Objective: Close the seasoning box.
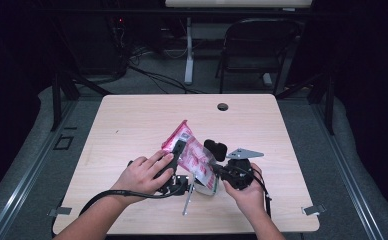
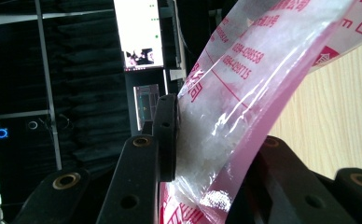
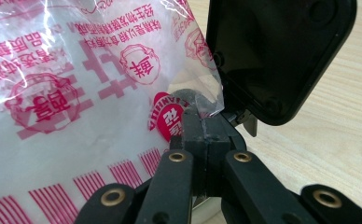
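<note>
I am looking down on a pale wood counter (image 1: 132,125) in a dark room. Near its front edge my two hands hold a clear plastic bag (image 1: 192,152) printed in pink and red, lifted off the counter and tilted, with its pink top edge pointing up and away from me.

My left tongs (image 1: 178,150) grip the bag partway along its length. In the left gripper view the bag (image 2: 244,107) runs between the two black jaws, and the left pad presses flat against the plastic, which bulges with a whitish filling. So the left tongs are closed on the bag.

My right tongs (image 1: 216,169) meet the bag's lower right corner. In the right gripper view the jaws are pressed tight together, pinching a small fold of clear film at the bag's (image 3: 76,93) edge.

A black block (image 1: 215,148) stands just behind the bag. A round hole (image 1: 223,106) sits near the counter's far edge, and a folding chair (image 1: 254,50) stands beyond it.
</note>
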{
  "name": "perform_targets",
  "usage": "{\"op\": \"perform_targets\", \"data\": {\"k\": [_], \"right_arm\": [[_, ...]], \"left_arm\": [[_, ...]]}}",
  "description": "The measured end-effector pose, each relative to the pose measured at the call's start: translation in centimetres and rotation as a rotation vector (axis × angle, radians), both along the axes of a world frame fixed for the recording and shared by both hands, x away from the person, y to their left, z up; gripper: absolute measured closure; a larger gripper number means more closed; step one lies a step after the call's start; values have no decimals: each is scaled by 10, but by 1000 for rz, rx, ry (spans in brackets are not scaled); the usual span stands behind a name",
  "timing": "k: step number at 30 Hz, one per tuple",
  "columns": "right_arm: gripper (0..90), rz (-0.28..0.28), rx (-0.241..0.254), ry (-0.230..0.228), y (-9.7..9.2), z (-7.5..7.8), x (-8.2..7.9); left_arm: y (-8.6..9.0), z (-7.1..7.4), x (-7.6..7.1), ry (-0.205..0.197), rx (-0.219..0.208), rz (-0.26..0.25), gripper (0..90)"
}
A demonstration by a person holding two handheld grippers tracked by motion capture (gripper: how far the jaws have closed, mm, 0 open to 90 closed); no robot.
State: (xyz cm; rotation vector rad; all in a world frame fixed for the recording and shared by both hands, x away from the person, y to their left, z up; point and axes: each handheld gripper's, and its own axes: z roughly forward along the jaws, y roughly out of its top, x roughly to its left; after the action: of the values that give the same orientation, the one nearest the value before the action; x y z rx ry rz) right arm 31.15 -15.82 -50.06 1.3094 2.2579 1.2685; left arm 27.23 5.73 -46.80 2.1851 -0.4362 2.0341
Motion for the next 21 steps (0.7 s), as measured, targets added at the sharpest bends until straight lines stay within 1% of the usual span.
{"op": "perform_targets", "data": {"k": [1, 7, 9, 11, 12, 13, 15, 17, 21], "right_arm": [[900, 1, 0, 0, 0, 0, 0], [900, 4, -3, 0, 1, 0, 0], [900, 7, -2, 2, 1, -1, 1], [900, 8, 0, 3, 1, -1, 1], [900, 10, -3, 3, 1, -1, 1], [900, 12, -4, 5, 2, -1, 1], [900, 11, -4, 3, 2, -1, 1], [900, 10, -4, 2, 1, -1, 1], [900, 7, 1, 1, 0, -1, 1]], "left_arm": [[0, -1, 0, 8, -3, 7, 722], [0, -1, 1, 2, 11, 5, 723], [0, -1, 0, -1, 8, 0, 724], [-1, 0, -1, 5, 3, 0, 727], [-2, 1, -2, -4, 17, -2, 728], [-2, 2, -3, 1, 10, -5, 729], [-3, 2, -3, -3, 8, -10, 730], [-4, 3, -4, -13, 19, -19, 730], [-4, 4, -4, -11, 23, -19, 730]]}}
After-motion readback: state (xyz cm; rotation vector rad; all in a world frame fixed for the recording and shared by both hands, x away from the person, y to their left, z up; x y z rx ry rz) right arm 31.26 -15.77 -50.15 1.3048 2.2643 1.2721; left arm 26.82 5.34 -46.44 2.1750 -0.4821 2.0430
